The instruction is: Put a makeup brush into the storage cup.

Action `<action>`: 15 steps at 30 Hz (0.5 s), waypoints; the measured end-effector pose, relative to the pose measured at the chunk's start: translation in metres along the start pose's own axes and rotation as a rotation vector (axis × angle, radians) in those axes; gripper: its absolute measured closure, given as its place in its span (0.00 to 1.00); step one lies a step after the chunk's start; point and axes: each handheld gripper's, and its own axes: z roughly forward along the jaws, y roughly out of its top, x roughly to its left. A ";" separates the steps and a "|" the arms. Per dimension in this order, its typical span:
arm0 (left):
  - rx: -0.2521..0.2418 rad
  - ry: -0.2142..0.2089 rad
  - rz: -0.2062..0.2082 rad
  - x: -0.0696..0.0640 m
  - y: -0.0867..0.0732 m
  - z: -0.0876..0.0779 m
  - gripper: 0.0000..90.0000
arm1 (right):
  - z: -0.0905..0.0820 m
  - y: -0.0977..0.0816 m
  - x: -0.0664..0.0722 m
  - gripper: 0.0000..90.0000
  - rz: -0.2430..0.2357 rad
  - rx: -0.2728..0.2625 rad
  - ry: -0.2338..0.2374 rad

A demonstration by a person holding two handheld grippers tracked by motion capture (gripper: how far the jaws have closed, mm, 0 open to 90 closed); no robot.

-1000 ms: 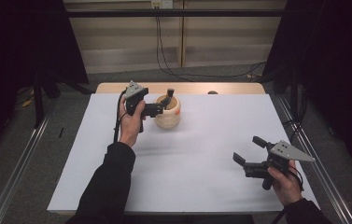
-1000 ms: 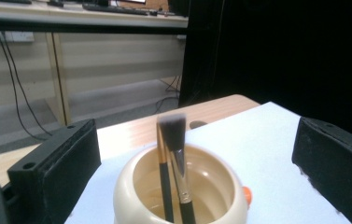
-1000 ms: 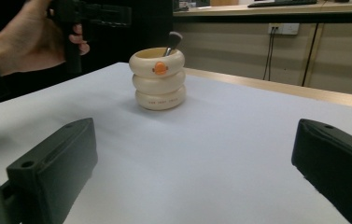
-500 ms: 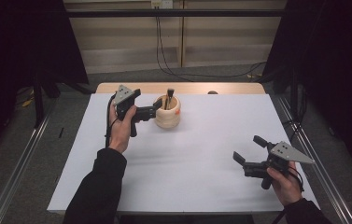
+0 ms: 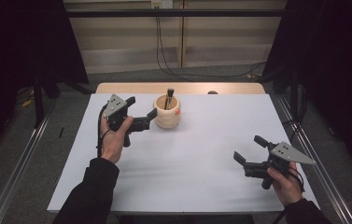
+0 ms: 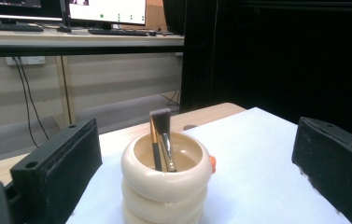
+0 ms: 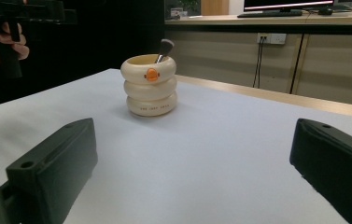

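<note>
A cream ringed cup [image 5: 166, 115] with a small orange duck bill stands at the back middle of the white sheet. A makeup brush [image 5: 169, 96] leans inside it, bristles up. My left gripper [image 5: 141, 108] hovers just left of the cup, open, with nothing between its jaws. In the left gripper view the cup [image 6: 166, 182] and brush [image 6: 161, 140] sit close ahead, between the spread jaws. My right gripper [image 5: 249, 149] is open and empty near the front right. The right gripper view shows the cup [image 7: 149, 91] well ahead.
The white sheet [image 5: 187, 158] covers most of the table, with a strip of bare wood [image 5: 131, 87] along the back edge. A small dark spot [image 5: 212, 92] lies on that strip. Metal rails [image 5: 19, 168] run along the floor on both sides.
My left gripper has drawn back to the left, away from the cup. The brush stays standing in the cup. The right gripper has barely moved.
</note>
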 end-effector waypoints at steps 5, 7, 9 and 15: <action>0.020 -0.003 0.001 -0.004 -0.005 -0.010 0.01 | 0.000 0.000 -0.001 0.00 0.000 -0.006 0.004; 0.023 -0.002 -0.003 -0.004 -0.006 -0.015 0.01 | 0.000 0.000 -0.001 0.00 -0.002 -0.004 0.000; 0.018 0.001 -0.017 -0.006 -0.009 -0.018 0.01 | 0.000 0.000 0.000 0.00 0.000 -0.002 -0.004; -0.001 -0.003 0.005 -0.013 -0.010 -0.033 0.01 | 0.000 -0.001 -0.001 0.00 -0.011 0.003 -0.001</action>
